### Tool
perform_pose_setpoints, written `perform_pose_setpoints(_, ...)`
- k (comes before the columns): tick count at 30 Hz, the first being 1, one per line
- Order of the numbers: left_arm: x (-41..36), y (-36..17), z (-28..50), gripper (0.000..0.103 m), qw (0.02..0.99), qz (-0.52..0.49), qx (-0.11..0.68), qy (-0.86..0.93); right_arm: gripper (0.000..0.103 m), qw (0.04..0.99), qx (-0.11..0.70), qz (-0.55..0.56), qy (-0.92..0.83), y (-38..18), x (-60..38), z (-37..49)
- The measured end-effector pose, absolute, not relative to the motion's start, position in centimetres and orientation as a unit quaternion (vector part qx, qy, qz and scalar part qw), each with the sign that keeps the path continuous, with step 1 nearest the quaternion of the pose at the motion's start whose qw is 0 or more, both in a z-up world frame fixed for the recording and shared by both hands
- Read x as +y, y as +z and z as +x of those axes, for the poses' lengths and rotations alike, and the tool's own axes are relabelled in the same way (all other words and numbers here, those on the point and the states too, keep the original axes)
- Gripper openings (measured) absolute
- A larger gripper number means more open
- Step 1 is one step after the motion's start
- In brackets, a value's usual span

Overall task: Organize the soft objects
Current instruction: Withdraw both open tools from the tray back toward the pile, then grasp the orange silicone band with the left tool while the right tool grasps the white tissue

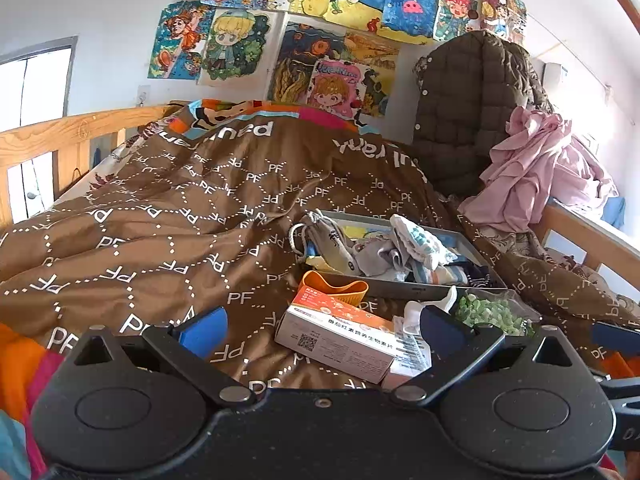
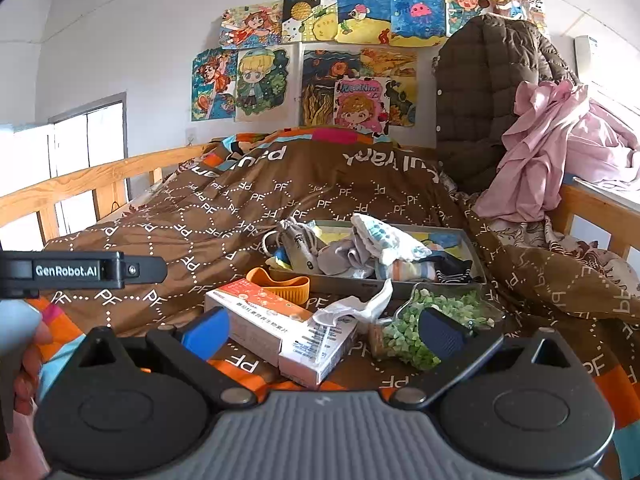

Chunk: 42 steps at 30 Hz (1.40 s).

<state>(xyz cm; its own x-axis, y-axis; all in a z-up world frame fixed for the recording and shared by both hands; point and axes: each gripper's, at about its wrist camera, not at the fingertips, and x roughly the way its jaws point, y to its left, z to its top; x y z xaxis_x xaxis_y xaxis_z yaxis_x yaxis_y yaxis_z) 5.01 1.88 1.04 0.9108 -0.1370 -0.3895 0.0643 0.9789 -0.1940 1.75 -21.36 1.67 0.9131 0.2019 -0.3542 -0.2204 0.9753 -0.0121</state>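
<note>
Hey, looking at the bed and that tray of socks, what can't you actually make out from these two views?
- Tray floor: both views, buried under socks and a drawstring pouch.
- Box small print: too small in both views.
- Jar of green pieces: right view, part behind a fingertip; left view, mostly behind the gripper.

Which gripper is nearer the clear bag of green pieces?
Right. The right gripper has the clear bag of green pieces at its right finger; the left gripper sits further left.
</note>
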Motion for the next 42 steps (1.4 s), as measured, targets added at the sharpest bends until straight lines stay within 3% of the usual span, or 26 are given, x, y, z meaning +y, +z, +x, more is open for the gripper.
perform_pose_setpoints(25,2.2,1.3,9.8,0.102,0.972,-0.034,0.222,-0.064,0.103,0.975,0.194,-0.020,0.109,1.3,-21.2,3.6)
perform_pose_setpoints(42,0.9,-1.5,17.4,0.102,0.967,0.003,0.232,-0.105,0.103,0.962,0.227,-0.094,0.120,-1.4,-20.5,13.0)
